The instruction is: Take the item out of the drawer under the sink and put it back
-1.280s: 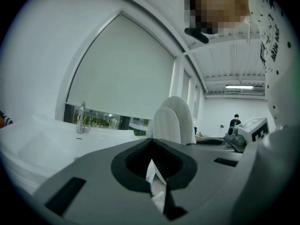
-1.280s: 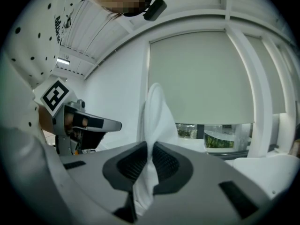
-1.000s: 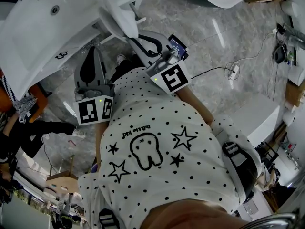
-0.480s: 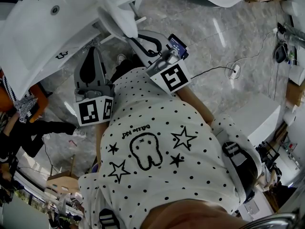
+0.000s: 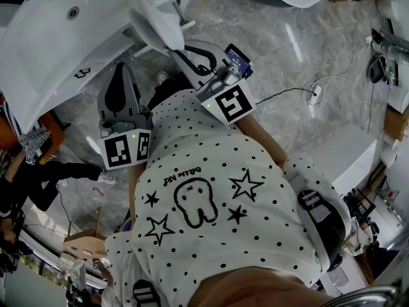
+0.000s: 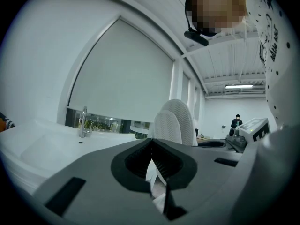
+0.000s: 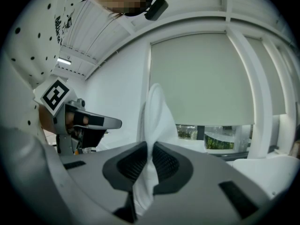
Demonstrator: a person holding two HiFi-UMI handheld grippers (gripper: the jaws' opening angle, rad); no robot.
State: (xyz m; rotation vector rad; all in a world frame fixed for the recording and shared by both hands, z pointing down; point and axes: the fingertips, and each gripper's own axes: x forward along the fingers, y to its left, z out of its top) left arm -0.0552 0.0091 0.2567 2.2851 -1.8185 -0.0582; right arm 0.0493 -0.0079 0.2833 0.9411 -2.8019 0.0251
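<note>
In the right gripper view my right gripper is shut on a white soft item that stands up between its ribbed pads. The left gripper pinches a white fold of the item. Beyond those jaws rise two white ribbed, sole-like shapes. In the head view both grippers point toward the white sink. The left gripper sits under the sink's edge. The right gripper holds the white item. The drawer is hidden from all views.
A faucet stands on the sink top. Marble floor spreads to the right, with a cable and plug on it. A white cabinet stands at right. A person in black is at left. My dotted shirt fills the foreground.
</note>
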